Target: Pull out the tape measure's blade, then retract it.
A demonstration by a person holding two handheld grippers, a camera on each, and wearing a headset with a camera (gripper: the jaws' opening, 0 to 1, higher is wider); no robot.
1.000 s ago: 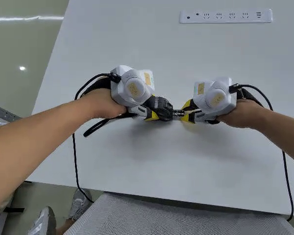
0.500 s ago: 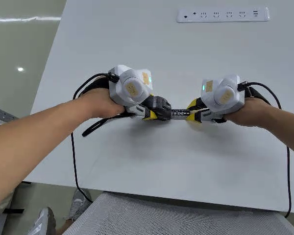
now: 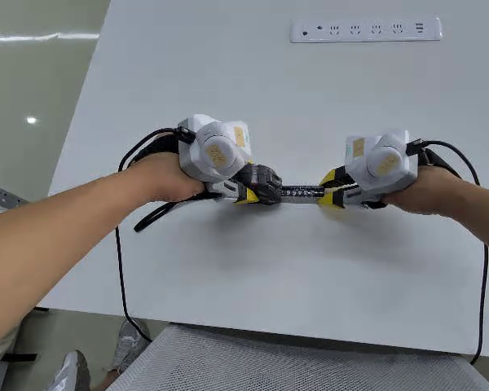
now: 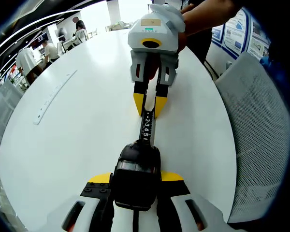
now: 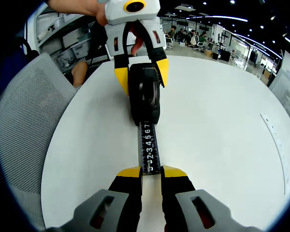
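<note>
Left jaws: the left gripper (image 3: 255, 190) had its two yellow-tipped jaws closed against both sides of the tape measure (image 3: 266, 181), clamping the black case between them.
Right jaws: the right gripper (image 3: 331, 196) had its two yellow-tipped jaws pinched almost together on the free end of the blade (image 3: 301, 193), with a narrow slit left between them.
Tape measure: one, black, at the left end of the span between the two grippers, over the near part of the table (image 3: 310, 269). Whether it touched the table could not be told.
Blade: one, drawn out a short way, running straight from the case on the left to the right gripper's jaws. It was dark with white markings.
Writing: in the right gripper view the numerals 2 to 7 read along the blade, and in the left gripper view 2 to 5.
Grippers: two, facing each other tip to tip, the left one in the left hand (image 3: 167, 175) and the right one in the right hand (image 3: 424, 191).
Cables (image 3: 121, 244): two, black, one from each gripper, both dropping over the table's near edge.
Power strip (image 3: 365, 30): one, white, with a row of sockets, lying at the far side of the table, well apart from the grippers.
Chair (image 3: 269, 358): one, grey mesh, just beside the near edge.
</note>
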